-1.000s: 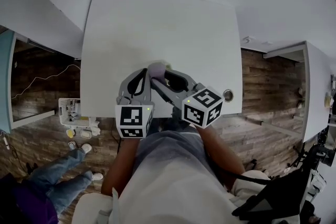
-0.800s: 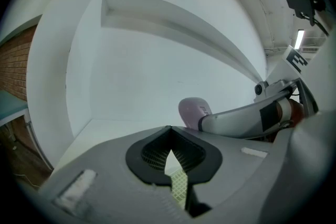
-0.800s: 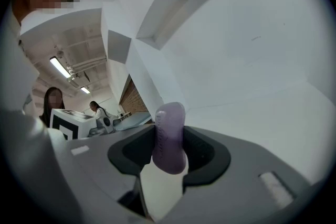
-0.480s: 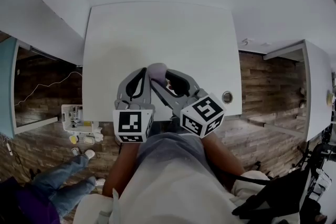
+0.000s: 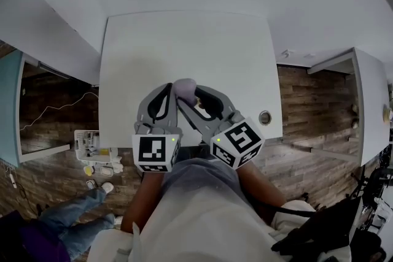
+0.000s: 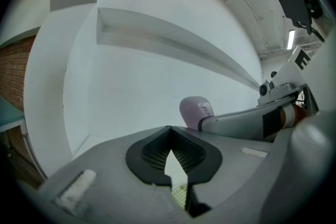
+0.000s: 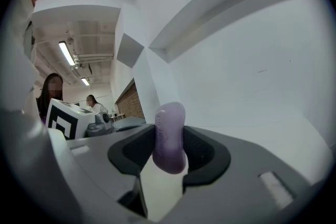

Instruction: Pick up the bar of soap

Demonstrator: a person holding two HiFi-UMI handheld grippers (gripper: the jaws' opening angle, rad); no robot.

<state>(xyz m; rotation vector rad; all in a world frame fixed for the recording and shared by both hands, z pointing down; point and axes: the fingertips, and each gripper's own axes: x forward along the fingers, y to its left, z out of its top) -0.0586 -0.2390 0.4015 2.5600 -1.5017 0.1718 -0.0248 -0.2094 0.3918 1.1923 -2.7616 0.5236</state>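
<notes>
Table (image 5: 184, 40): white, square, bare over most of its top, standing on a wood-plank floor (image 5: 307, 119). Bar of soap (image 7: 169, 134): pale purple, rounded, held on edge above the near middle of the table, clear of the surface as far as the right gripper view shows. Right gripper (image 7: 169, 148): clamped on the bar of soap, one dark pad pressed to each broad face, with the upper half of the bar standing proud of the jaws. Left gripper (image 6: 171, 139): just left of the right one, its tips pressed together with nothing between them; the soap shows beyond it, slightly to its right. Both grippers: grey, each with a cube of black-and-white square markers at the near end, angled in so that their tips almost meet at the soap. Small round fitting (image 5: 264, 116): at the table's near right edge. White basket (image 5: 91, 143): on the floor to the left of the table, its contents too small to make out. Second white table (image 5: 368, 101): well to the right. A bystander's legs in jeans (image 5: 73, 218): near left, on the floor. Two seated people (image 7: 93, 105): far back in the room, under strip lights (image 7: 66, 52).
</notes>
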